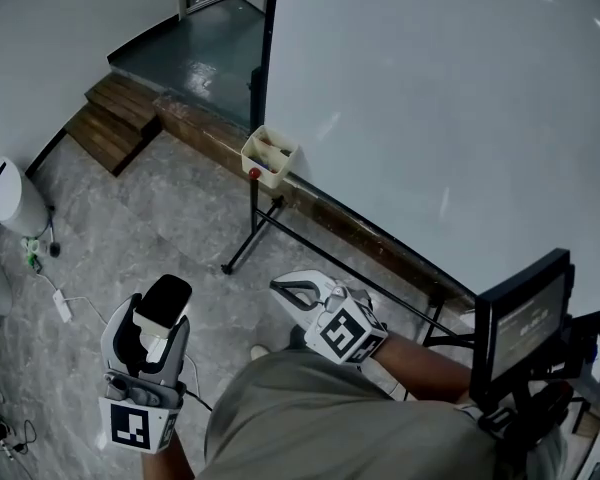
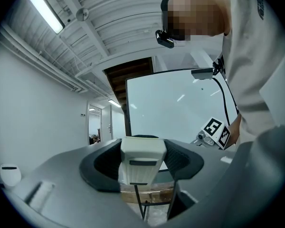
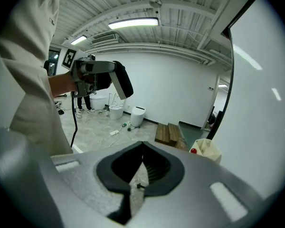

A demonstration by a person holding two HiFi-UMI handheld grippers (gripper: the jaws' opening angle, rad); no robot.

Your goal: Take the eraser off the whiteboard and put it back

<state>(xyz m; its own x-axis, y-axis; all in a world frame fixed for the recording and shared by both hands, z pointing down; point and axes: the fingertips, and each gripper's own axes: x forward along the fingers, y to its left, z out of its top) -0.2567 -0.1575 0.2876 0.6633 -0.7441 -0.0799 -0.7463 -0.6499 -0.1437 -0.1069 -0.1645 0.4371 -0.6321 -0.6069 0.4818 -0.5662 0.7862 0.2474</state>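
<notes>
The eraser (image 1: 167, 296) was already off the whiteboard (image 1: 430, 98), clamped in the left tool (image 1: 156, 330) well apart from it, while the right tool (image 1: 288, 290) was closed and empty, so putting it back was apparently still left to do.

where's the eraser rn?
The eraser is held in the left claw, lower left in the head view, off the whiteboard at upper right.

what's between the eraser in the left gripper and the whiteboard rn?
Head view: grey floor and the stand's black leg, with a basket at the whiteboard corner. The left gripper is shut on the eraser.
</notes>
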